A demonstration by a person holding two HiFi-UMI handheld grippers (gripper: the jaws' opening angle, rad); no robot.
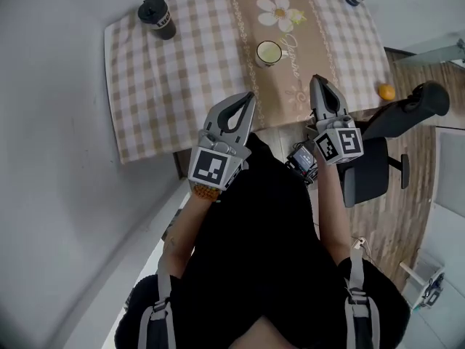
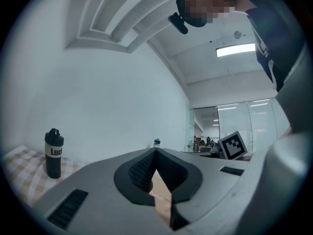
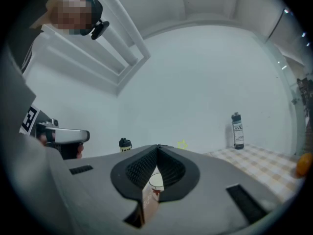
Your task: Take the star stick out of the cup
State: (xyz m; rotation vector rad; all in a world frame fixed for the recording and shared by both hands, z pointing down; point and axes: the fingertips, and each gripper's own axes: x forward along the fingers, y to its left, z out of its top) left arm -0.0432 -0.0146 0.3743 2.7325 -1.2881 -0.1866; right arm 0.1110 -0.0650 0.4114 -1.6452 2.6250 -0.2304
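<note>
We see the star stick upright in the cup, which stands on the checked cloth. On the near side of the cup, apart from it, the left gripper sits a little to its left and the right gripper a little to its right, both level with their claws closed tip to tip on nothing. Well left of the cup and farther back stands a black bottle, and well to its right, at the table edge, lies an orange.

White cup stands upright, mid-tablecloth, toward the far edge. Yellow star stick rises above its rim.
</note>
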